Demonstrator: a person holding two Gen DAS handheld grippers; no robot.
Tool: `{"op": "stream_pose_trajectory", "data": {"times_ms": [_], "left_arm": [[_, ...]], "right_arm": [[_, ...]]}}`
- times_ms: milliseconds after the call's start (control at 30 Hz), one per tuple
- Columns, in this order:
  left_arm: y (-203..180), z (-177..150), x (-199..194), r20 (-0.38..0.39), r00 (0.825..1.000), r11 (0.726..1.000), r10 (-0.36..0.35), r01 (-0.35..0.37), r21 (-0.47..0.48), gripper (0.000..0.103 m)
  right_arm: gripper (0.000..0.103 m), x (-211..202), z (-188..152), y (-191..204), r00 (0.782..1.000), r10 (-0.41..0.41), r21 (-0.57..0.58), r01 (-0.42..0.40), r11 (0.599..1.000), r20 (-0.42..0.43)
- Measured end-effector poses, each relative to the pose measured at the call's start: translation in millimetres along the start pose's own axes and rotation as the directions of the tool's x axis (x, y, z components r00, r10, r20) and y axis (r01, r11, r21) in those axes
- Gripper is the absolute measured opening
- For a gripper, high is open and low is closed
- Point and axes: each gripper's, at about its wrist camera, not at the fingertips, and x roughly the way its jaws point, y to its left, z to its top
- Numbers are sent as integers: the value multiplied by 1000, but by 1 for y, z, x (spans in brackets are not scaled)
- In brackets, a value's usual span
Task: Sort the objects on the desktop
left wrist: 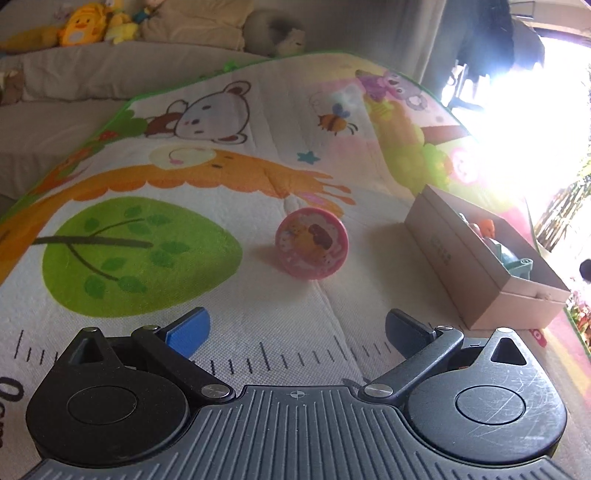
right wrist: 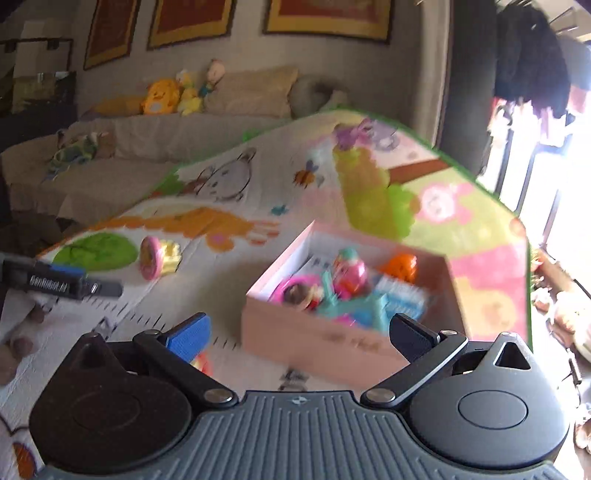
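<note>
A pink round toy (left wrist: 312,243) with a cartoon face stands on edge on the play mat, ahead of my open, empty left gripper (left wrist: 295,330). A cardboard box (left wrist: 454,258) holding toys lies to its right. In the right wrist view the box (right wrist: 332,332) sits just ahead, with several colourful toys (right wrist: 347,284) inside. My right gripper (right wrist: 299,336) is open and empty above the box's near wall. The pink toy (right wrist: 150,262) with a yellow piece (right wrist: 171,258) beside it lies far left, near the left gripper (right wrist: 85,284).
The cartoon play mat (left wrist: 184,184) covers the table. A sofa with plush toys (left wrist: 85,24) stands behind. A small red-yellow object (right wrist: 203,363) peeks out beside my right gripper's left finger. Bright window glare fills the right side.
</note>
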Motion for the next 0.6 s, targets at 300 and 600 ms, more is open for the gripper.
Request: {"op": "stream_pose_trajectory", "data": {"times_ms": [300, 600], "left_arm": [[-25, -7, -1, 23, 998, 991, 57, -59, 117, 103], [-19, -5, -1, 16, 999, 996, 51, -52, 78, 103]], "right_arm": [[103, 99, 23, -28, 972, -227, 71, 222, 972, 60], [103, 92, 29, -20, 990, -138, 157, 134, 978, 14]]}}
